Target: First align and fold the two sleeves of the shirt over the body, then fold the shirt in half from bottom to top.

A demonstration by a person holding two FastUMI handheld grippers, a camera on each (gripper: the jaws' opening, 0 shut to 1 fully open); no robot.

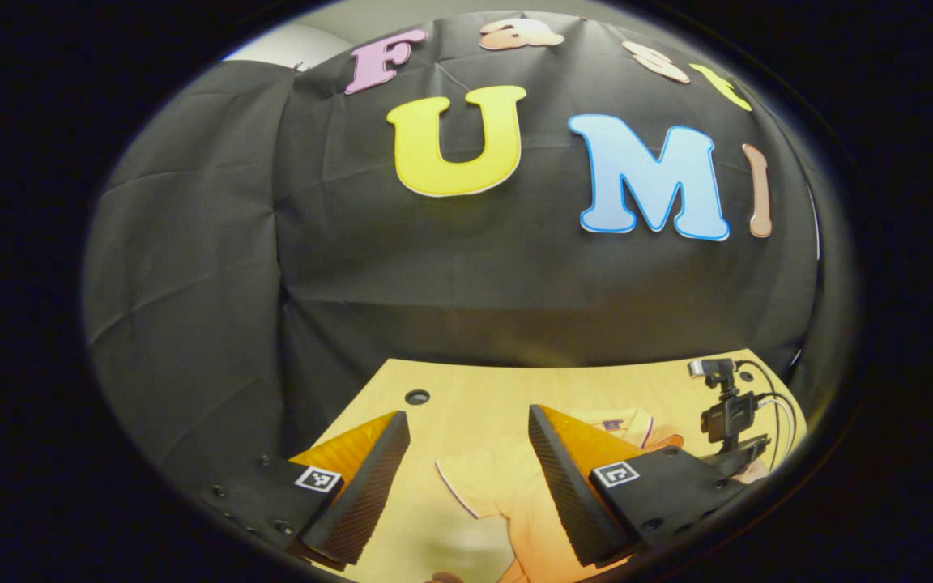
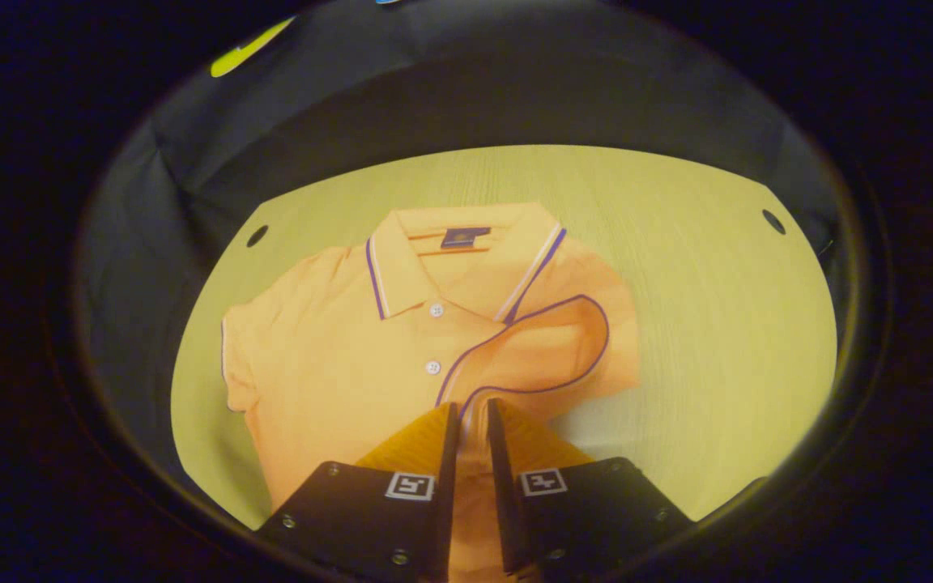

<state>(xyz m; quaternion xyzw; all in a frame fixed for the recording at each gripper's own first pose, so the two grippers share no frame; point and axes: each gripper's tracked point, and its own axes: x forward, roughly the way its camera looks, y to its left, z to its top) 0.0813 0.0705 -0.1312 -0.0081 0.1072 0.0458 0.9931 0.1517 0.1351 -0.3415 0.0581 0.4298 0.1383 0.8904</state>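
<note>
Orange polo shirt [image 2: 353, 356] lies flat, face up, on the pale wood table [image 2: 701, 324], collar [image 2: 466, 259] toward the booth's back cloth; everything below is placed rel. to the shirt. In the right gripper view, going L to R: a round hole in the tabletop [image 2: 257, 236] sits beyond the shirt's outer sleeve corner; that sleeve [image 2: 244, 356] is spread out flat w/ a pale trim edge, not folded in; next the placket w/ two white buttons [image 2: 435, 310] down the chest under the collar; then the other sleeve [image 2: 543, 352], already folded across the body, its purple-piped hem curving from the collar's edge down toward the shirt's midline. Right gripper [image 2: 466, 429] sits over the shirt's lower middle, fingers nearly together w/ a thin strip of the piped hem running into the narrow gap — looks pinched on that sleeve's edge, tho contact of both fingers can't be confirmed. Farther R, a second hole [image 2: 773, 220] well apart from the shirt. In the left gripper view, the left gripper [image 1: 466, 453] hovers w/ fingers spread wide, nothing between them, part of the shirt [image 1: 507, 486] on the table below; to the R of it stands a small camera on a mount [image 1: 726, 413] w/ cables.
</note>
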